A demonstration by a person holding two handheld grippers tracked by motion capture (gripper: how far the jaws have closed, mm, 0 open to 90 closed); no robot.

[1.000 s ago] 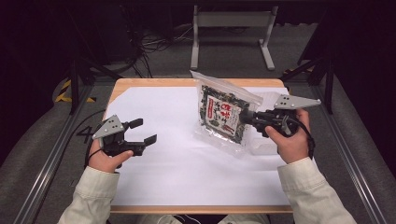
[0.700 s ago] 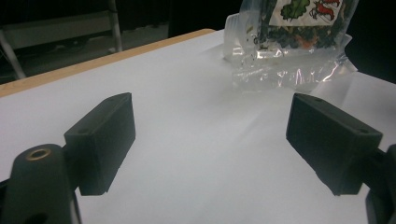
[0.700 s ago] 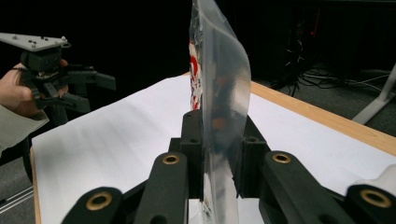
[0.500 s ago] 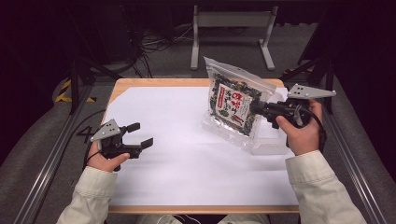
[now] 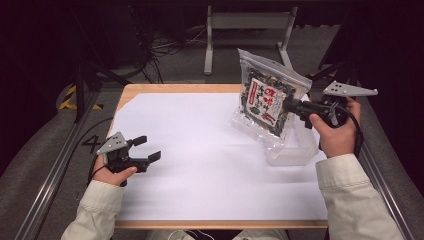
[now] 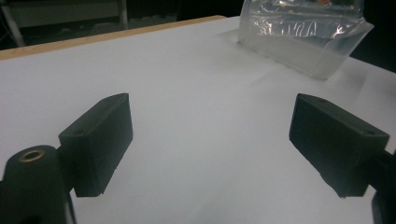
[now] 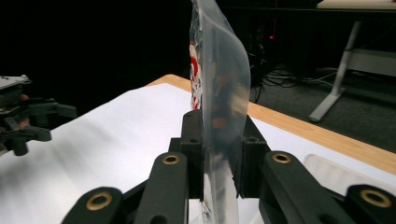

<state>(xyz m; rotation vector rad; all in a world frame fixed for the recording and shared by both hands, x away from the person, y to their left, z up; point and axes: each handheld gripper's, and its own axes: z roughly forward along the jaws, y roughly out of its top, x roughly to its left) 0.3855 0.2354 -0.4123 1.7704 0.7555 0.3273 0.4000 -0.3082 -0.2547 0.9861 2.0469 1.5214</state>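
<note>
Snack bag (image 5: 266, 97) lifted rightward | right claw (image 5: 292, 106) clamps it | clear tray (image 5: 295, 150) beneath | left claw (image 5: 148, 148) open

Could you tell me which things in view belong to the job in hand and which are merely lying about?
Part of the job:
- snack bag, lifted off the table
- right gripper, jaws shut on the bag's edge
- clear plastic container, under the bag

Lying about or idle:
- left gripper, jaws open, holding nothing
- white sheet covering the table
- metal stand and cables on the floor beyond
</note>
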